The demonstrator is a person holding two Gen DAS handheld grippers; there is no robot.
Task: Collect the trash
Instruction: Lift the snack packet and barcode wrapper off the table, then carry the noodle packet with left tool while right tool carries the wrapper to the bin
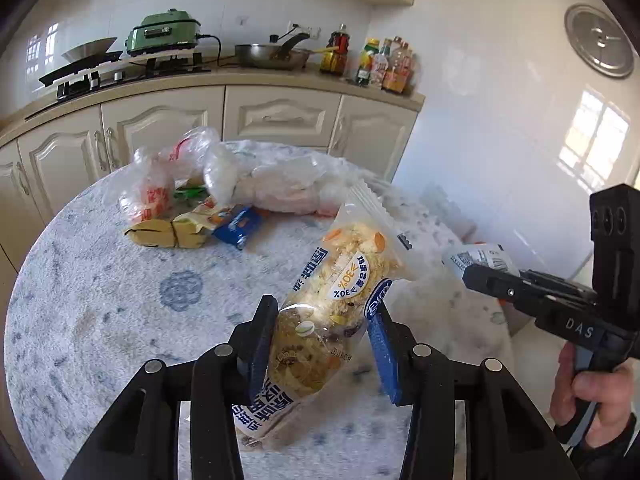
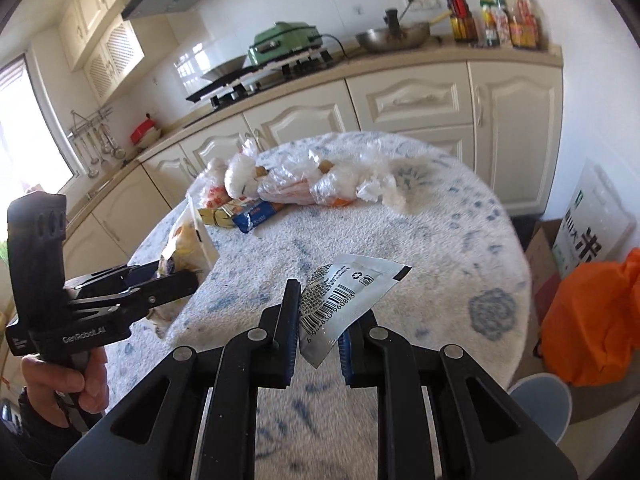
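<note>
- Currently pinching a clear snack packet in the left claw, pads pressed on its two sides, long axis running from 6 toward 1 o'clock in the left wrist view, lifted off the tabletop.
- Gripping a flat silver wrapper in the right claw, jaws pressed fully together, free end jutting toward 2 o'clock.
- Remaining on the tabletop at 11 o'clock from the left claw: crumpled plastic bags, yellow packets, a blue packet; nearer the left claw, judging by the angles.
- Orange bag on the floor at 3 o'clock from the right claw, probably the trash target.
- Legible: "30%" on the snack packet, a barcode and recycling mark on the wrapper, "GenRobot.AI" and "DAS" on the claw bodies.
</note>
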